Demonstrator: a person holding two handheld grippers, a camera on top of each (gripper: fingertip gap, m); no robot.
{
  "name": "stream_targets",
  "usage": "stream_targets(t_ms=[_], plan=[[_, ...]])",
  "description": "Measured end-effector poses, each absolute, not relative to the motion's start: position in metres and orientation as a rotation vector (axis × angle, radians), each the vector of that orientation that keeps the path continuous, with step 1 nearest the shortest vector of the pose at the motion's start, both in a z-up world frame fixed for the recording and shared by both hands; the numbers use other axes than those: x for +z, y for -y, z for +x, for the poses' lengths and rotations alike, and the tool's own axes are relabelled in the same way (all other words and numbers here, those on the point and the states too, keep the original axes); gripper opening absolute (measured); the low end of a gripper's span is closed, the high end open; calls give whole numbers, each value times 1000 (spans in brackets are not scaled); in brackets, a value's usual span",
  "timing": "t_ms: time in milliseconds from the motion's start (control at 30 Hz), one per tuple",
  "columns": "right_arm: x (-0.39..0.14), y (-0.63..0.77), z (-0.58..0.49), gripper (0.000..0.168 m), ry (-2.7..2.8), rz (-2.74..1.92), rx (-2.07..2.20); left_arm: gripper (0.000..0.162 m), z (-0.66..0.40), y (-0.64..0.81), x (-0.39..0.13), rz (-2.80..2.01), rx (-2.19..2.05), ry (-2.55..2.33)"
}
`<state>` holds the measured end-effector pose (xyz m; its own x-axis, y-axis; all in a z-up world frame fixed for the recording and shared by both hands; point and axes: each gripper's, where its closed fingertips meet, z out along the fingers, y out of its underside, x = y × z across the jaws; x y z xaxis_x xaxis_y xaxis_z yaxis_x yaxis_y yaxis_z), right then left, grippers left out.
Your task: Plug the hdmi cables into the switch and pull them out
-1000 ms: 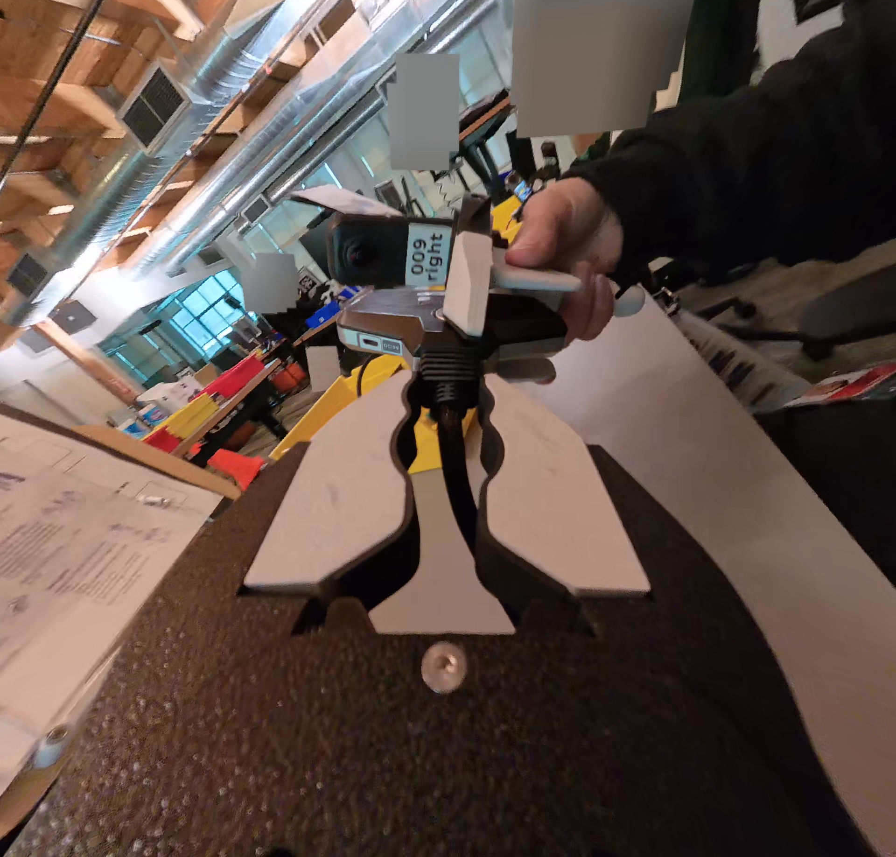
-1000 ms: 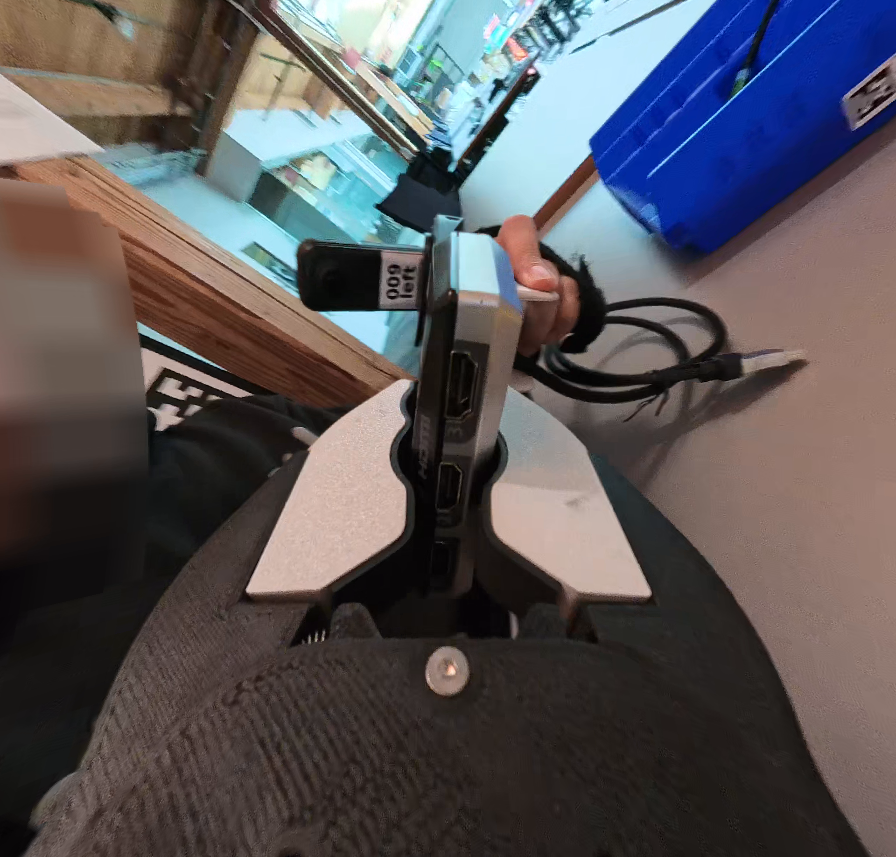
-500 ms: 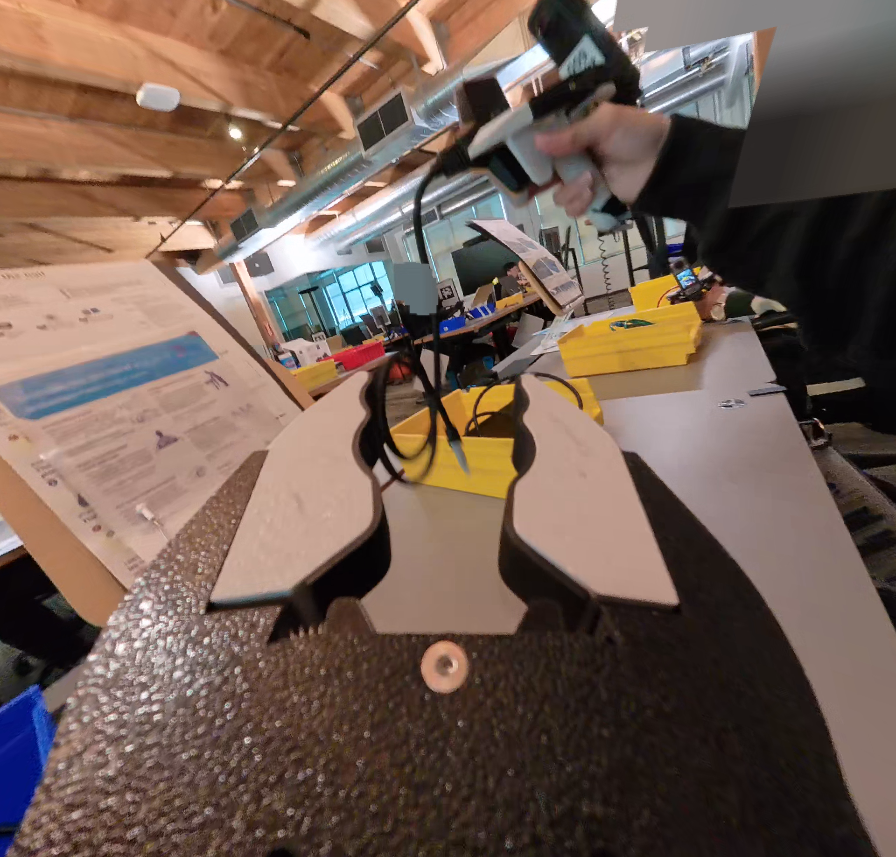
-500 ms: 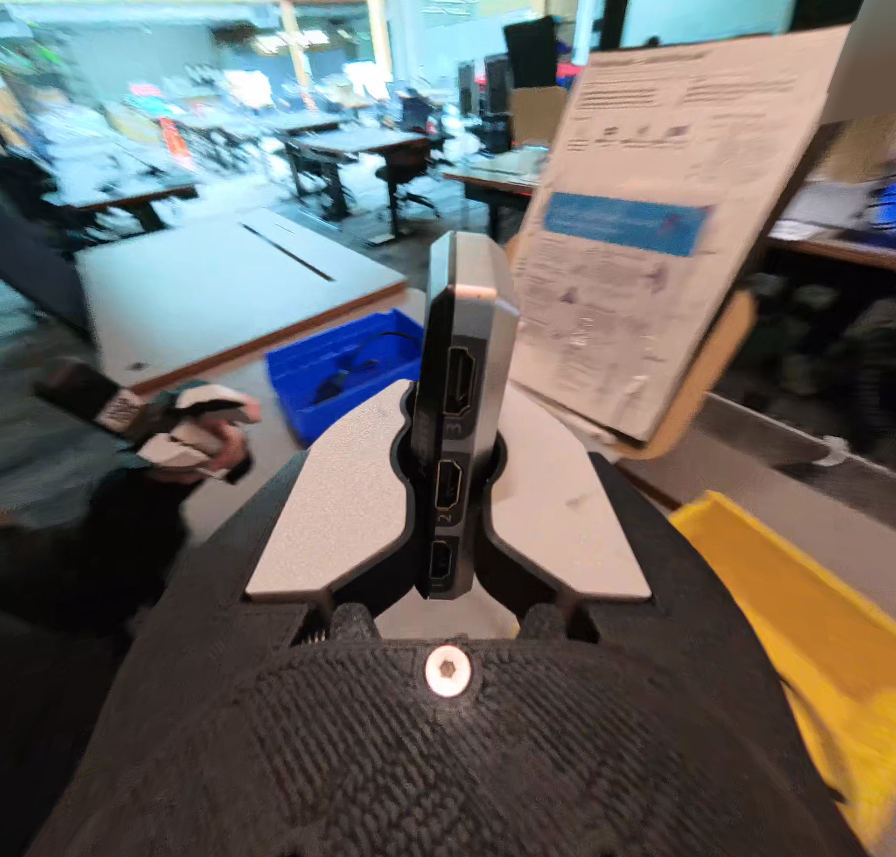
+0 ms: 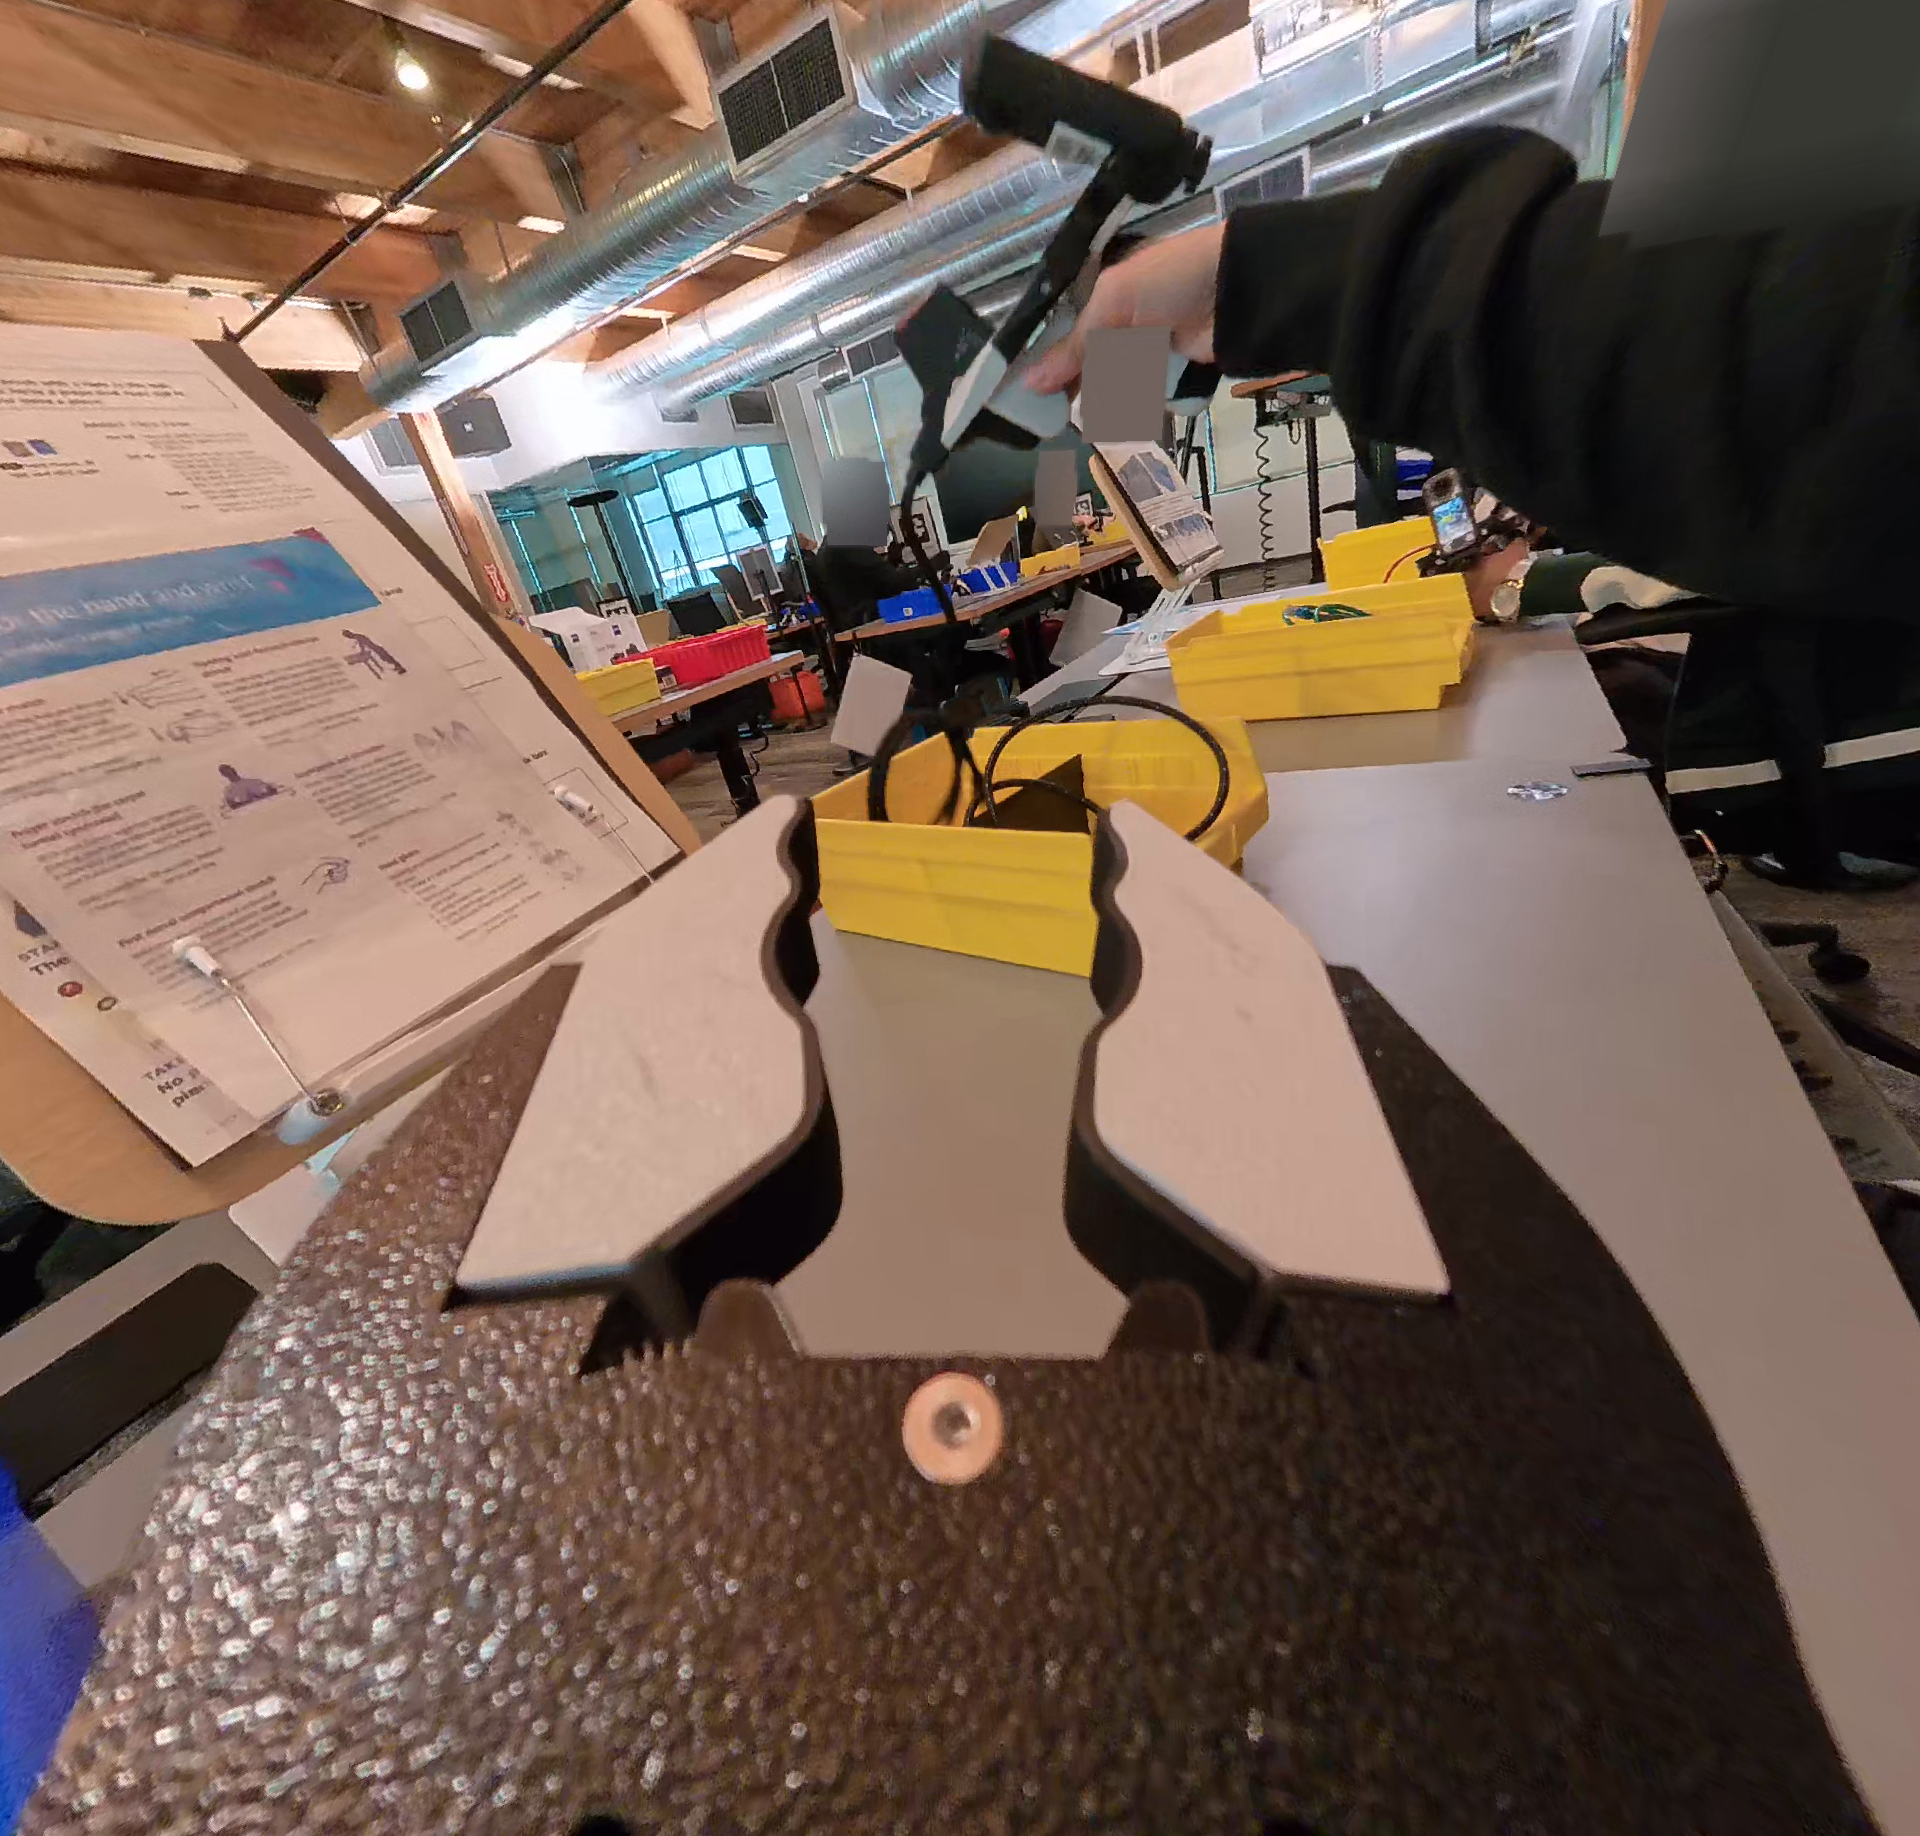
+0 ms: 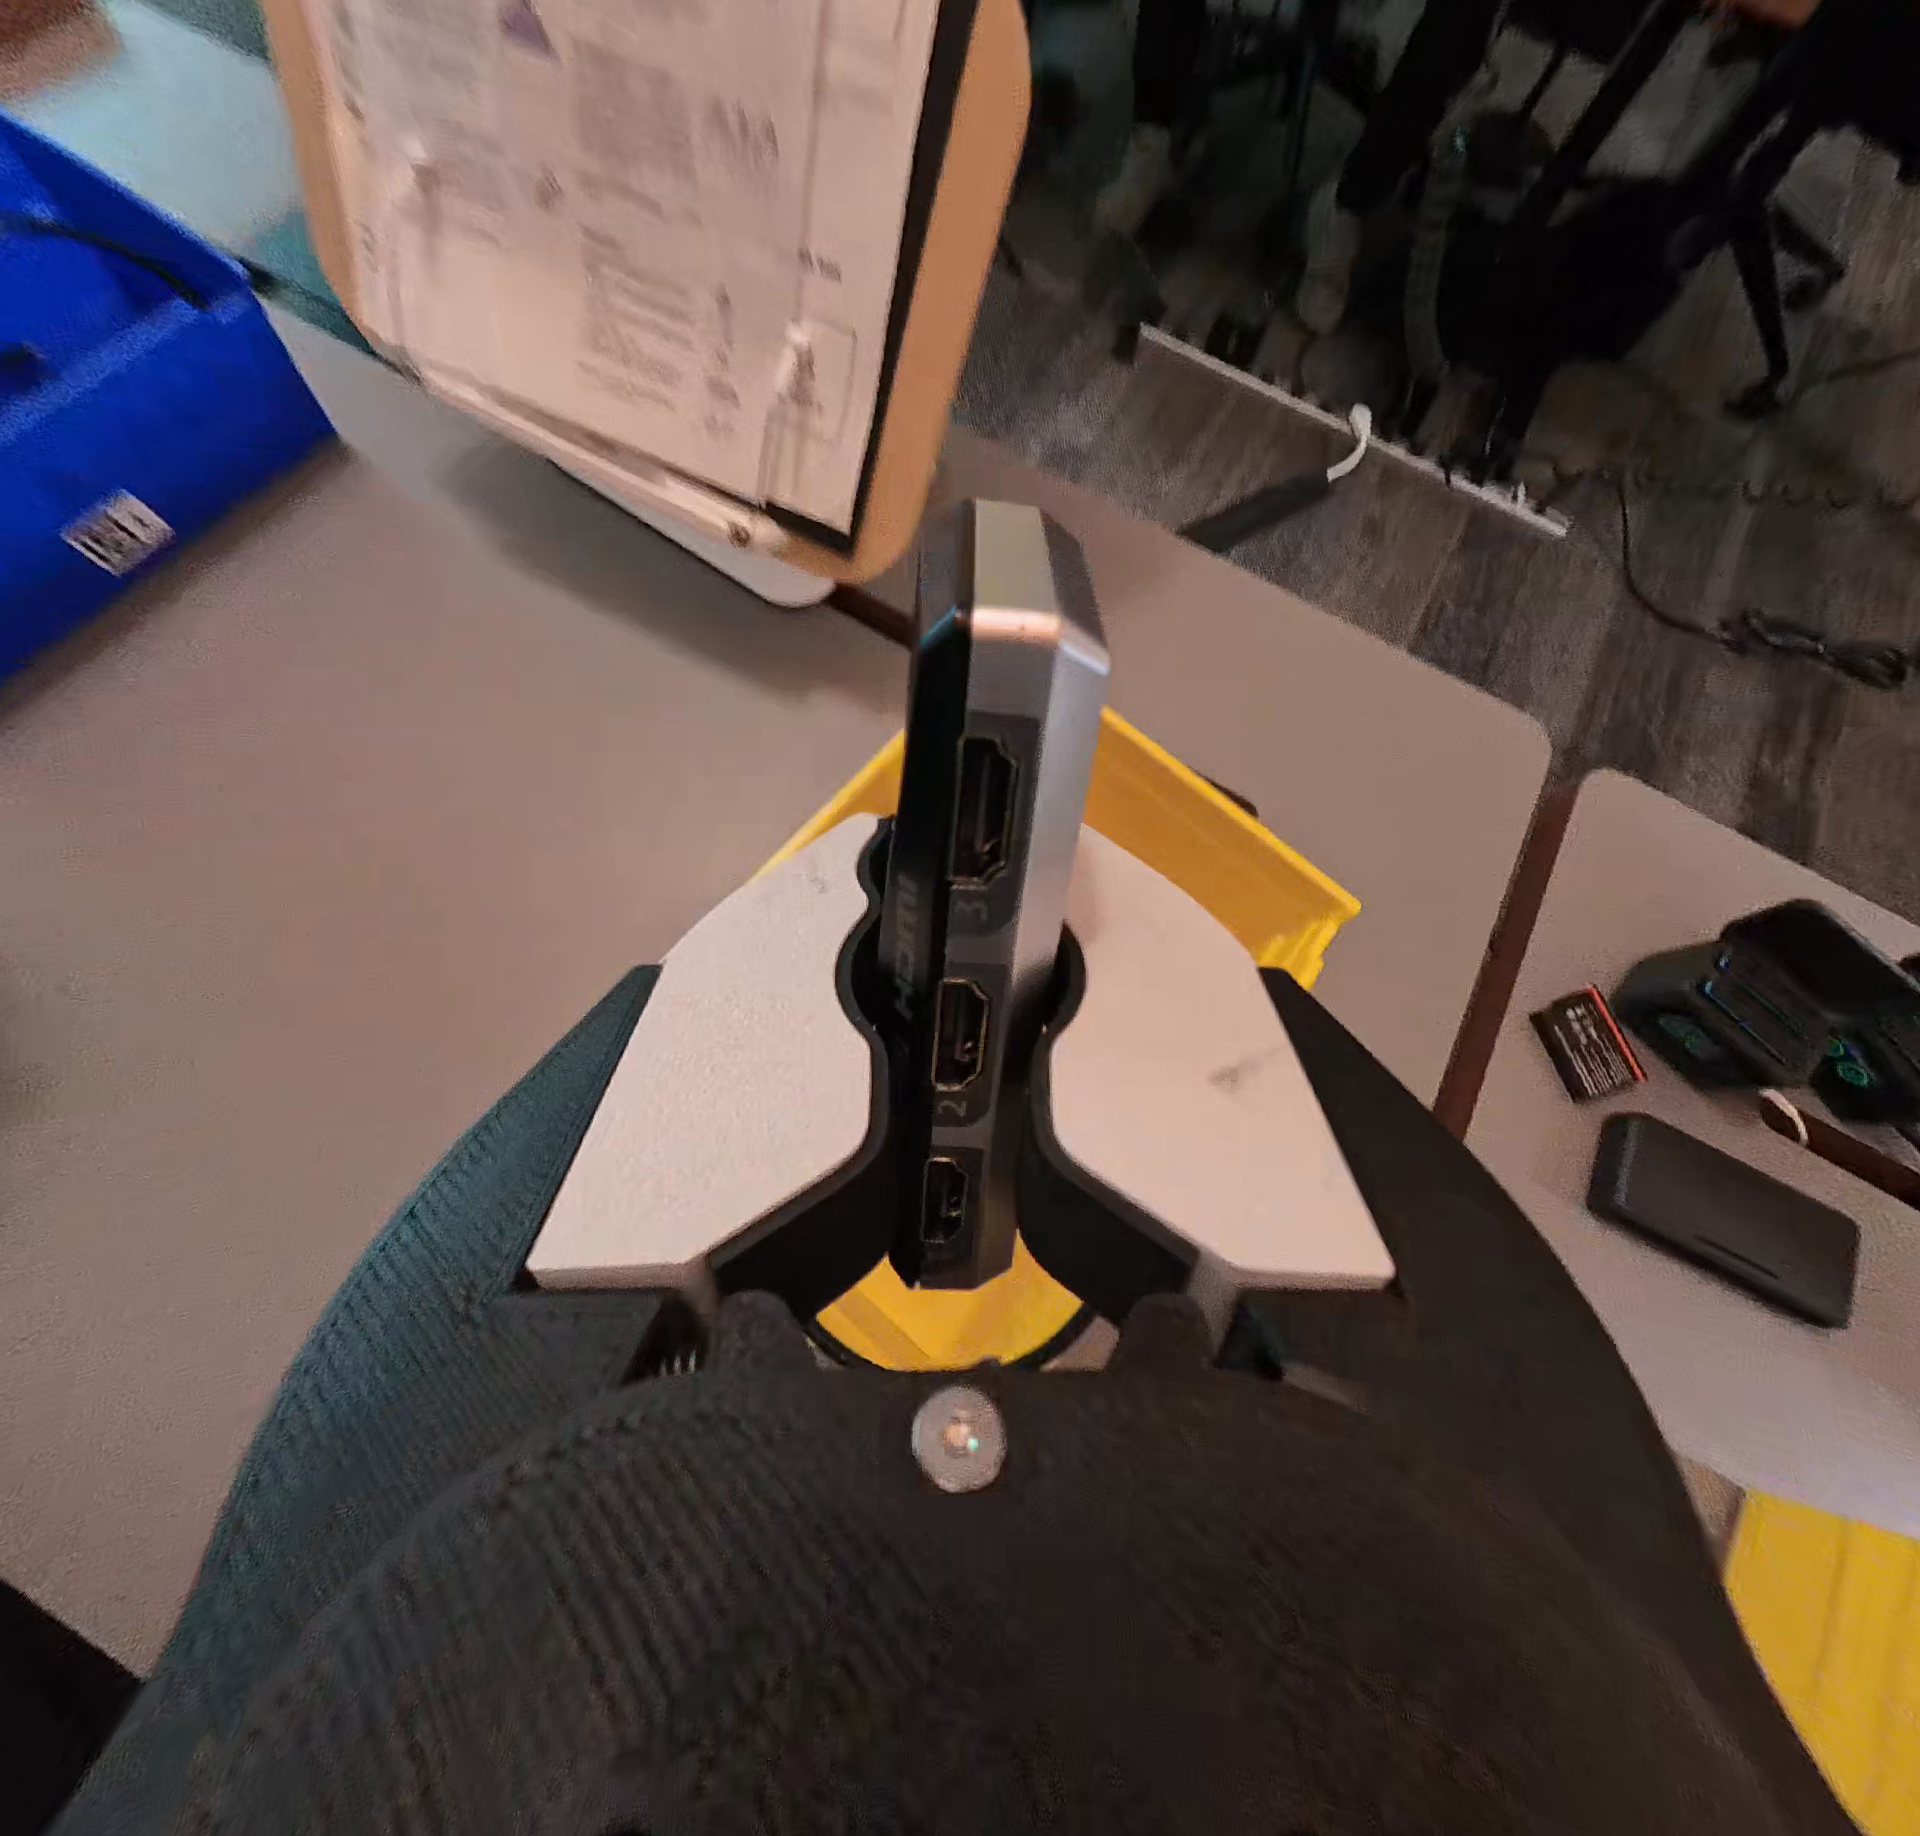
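Observation:
My right gripper (image 6: 977,841) is shut on the grey and black HDMI switch (image 6: 1023,747), which stands upright with three empty ports facing the camera, above a yellow bin (image 6: 1195,830). In the left wrist view, the right gripper (image 5: 1003,373) is held high with the switch (image 5: 935,332) in it. A black HDMI cable (image 5: 928,560) hangs from the switch down into the yellow bin (image 5: 956,887), where more cable is looped (image 5: 1216,758). My left gripper (image 5: 951,830) is open and empty, low over the grey table (image 5: 1455,955), pointing at the bin.
A tilted board with a printed sheet (image 5: 260,706) stands at the left. More yellow bins (image 5: 1320,654) sit farther back. A blue bin (image 6: 104,404) is at the left, and a black phone (image 6: 1725,1236) and chargers (image 6: 1787,997) lie on the table to the right.
My left gripper let go of the cable plug, opened and drew back low. My right gripper rose with the switch and swung over the yellow bin, the cable dangling from it.

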<state>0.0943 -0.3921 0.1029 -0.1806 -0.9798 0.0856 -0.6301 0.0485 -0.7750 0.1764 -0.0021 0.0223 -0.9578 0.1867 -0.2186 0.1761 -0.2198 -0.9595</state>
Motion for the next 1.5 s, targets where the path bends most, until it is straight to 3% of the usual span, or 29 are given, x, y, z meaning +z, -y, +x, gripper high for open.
stream_targets(t_ms=[200,367,567,733,867,1000,1133,1233,1367,1500], plan=[[34,426,109,23,-2062,-1981,-1048,48,184,8,10,-398,2353,1967],[1,457,121,23,-2070,-2612,-1172,48,189,15,-7,-385,2285,2024],[-43,485,144,24,-1704,-3306,-1249,48,198,18,-21,-340,2227,2037],[-84,487,168,26,-1448,-3562,-1154,48,203,20,-30,-304,2188,2027],[-104,484,173,76,-1609,-3486,-983,49,206,21,-34,-277,2169,2003],[-108,461,168,101,-1766,-3161,-784,49,208,21,-35,-261,2150,1986],[-70,446,157,102,-1861,-2974,-938,49,207,22,-36,-264,2135,1975],[-38,398,169,99,-1898,-2470,-1179,50,209,22,-35,-258,2137,1996],[-7,246,194,92,-1450,-1768,-1022,49,219,20,-31,-195,2157,2055],[-11,137,174,87,-1137,-1510,-969,49,268,-3,-17,51,2275,2304]])
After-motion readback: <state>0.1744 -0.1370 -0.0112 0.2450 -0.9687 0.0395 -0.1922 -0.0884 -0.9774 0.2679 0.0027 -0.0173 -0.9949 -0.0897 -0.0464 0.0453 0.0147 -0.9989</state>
